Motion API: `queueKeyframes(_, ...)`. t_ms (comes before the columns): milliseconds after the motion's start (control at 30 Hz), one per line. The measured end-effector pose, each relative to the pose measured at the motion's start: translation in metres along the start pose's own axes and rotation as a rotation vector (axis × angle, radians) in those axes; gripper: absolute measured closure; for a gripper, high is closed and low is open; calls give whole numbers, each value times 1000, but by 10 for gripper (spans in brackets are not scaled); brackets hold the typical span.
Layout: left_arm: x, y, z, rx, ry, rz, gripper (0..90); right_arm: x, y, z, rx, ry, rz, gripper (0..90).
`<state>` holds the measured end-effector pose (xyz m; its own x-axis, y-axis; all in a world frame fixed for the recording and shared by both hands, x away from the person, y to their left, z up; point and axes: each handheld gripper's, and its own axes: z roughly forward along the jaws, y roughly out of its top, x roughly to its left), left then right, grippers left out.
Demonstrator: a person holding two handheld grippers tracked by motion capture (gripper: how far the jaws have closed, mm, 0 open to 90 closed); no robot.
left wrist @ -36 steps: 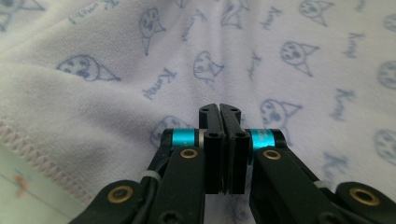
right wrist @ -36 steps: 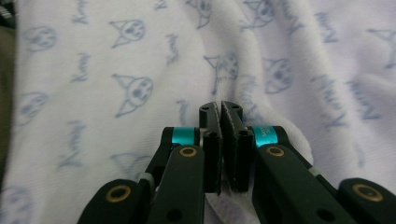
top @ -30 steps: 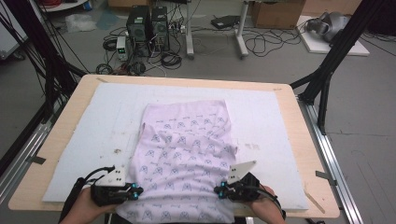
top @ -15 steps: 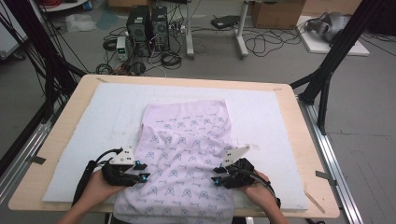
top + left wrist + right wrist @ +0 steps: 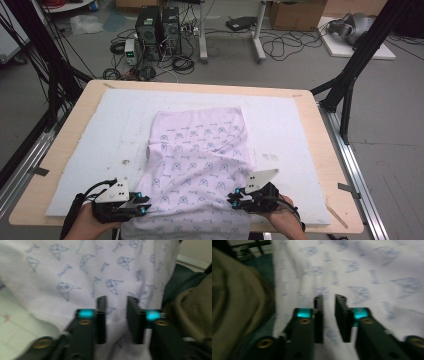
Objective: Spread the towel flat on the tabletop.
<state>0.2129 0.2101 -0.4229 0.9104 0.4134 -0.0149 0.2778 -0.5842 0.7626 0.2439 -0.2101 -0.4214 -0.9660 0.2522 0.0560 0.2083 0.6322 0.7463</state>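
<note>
A pale lilac cloth (image 5: 200,150) with a blue print lies spread on the white mat (image 5: 110,130), and its near end hangs over the table's front edge. My left gripper (image 5: 145,209) is at the cloth's near left edge. In the left gripper view my left gripper (image 5: 116,302) has a bunched fold of the cloth (image 5: 87,270) pinched between its narrow jaws. My right gripper (image 5: 232,200) is at the near right edge. In the blurred right gripper view my right gripper (image 5: 329,300) has its jaws close together on the cloth (image 5: 367,270).
The mat lies on a wooden table (image 5: 330,165) with bare mat on both sides of the cloth. The person's olive clothing (image 5: 234,295) is close behind the front edge. Computer towers (image 5: 157,27) and cables stand on the floor beyond, and black frame posts (image 5: 350,75) flank the table.
Both grippers went forward onto the cloth half a second ago and have now drawn back toward the front edge. A small crease has appeared on the cloth's left side.
</note>
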Motion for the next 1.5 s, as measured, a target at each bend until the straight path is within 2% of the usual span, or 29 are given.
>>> queueKeyframes(100, 13, 8, 5, -4, 44, -8, 599, -13, 1, -1, 34, -49, 25, 653)
queueKeyframes(167, 23, 10, 12, -2, 64, -25, 581, -23, -2, 5, 53, -50, 45, 644)
queueKeyframes(233, 35, 11, 24, 20, 73, -53, 583, -28, -6, 12, 76, -46, 58, 650)
queueKeyframes(267, 38, 9, 29, 39, 69, -58, 596, -29, -7, 16, 96, -45, 53, 661)
queueKeyframes(300, 39, 7, 34, 60, 52, -58, 652, -28, -8, 16, 79, -54, 52, 701)
queueKeyframes(333, 39, 5, 33, 34, 54, -60, 702, -27, -8, 16, 83, -56, 52, 730)
queueKeyframes(400, 37, 4, 31, 37, 41, -65, 856, -27, -9, 16, 76, -41, 52, 841)
queueKeyframes(500, 29, -1, 23, 50, 25, -48, 879, -24, -11, 16, 63, -35, 53, 873)
queueKeyframes(600, 16, -8, 8, 34, -1, -39, 881, -19, -12, 13, 69, 9, 54, 877)
queueKeyframes(667, 4, -11, -5, 12, -23, -22, 879, -5, -12, 7, 46, 56, 29, 877)
queueKeyframes(700, 1, -11, -10, 0, -27, -13, 873, 3, -11, 2, 27, 56, 15, 871)
queueKeyframes(733, -1, -11, -14, -9, -23, -16, 850, 7, -10, -3, 9, 38, 4, 854)
queueKeyframes(767, 0, -10, -15, -10, -13, -17, 779, 8, -9, -8, -1, 21, 6, 824)
queueKeyframes(833, 5, -6, -13, -10, 17, -22, 681, 3, -8, -13, 9, -35, 21, 730)
queueKeyframes(933, 17, 0, -1, -1, 46, -48, 585, -9, -9, -8, 19, -32, 48, 675)
queueKeyframes(1000, 21, 1, 12, 23, 34, -54, 586, -12, -9, 1, 44, -30, 41, 659)
queueKeyframes(1067, 20, -2, 24, 62, 15, -43, 664, -12, -10, 11, 85, -24, 28, 674)
queueKeyframes(1100, 18, -3, 24, 38, 29, -37, 702, -12, -11, 14, 83, -28, 21, 707)
queueKeyframes(1133, 18, -4, 22, 40, 15, -39, 805, -12, -12, 14, 73, -24, 28, 743)
queueKeyframes(1167, 18, -4, 21, 47, 8, -37, 867, -11, -12, 14, 69, -20, 34, 810)
queueKeyframes(1200, 17, -6, 18, 51, 6, -35, 877, -11, -12, 14, 69, -5, 34, 849)
queueKeyframes(1267, 13, -9, 11, 47, -8, -39, 884, -8, -12, 14, 69, -3, 16, 877)
queueKeyframes(1333, 8, -12, 1, 31, -15, -32, 886, -3, -13, 12, 76, 54, 14, 880)
queueKeyframes(1367, 4, -14, -8, 16, -19, -27, 885, 3, -13, 9, 68, 58, 8, 879)
queueKeyframes(1433, 1, -15, -17, -4, -29, -23, 879, 13, -11, -3, 8, 59, -6, 868)
queueKeyframes(1467, 1, -14, -20, -10, -22, -21, 862, 14, -10, -7, -11, 53, 4, 850)
queueKeyframes(1500, 2, -12, -18, -6, 12, -29, 750, 12, -10, -11, -24, 34, 6, 783)
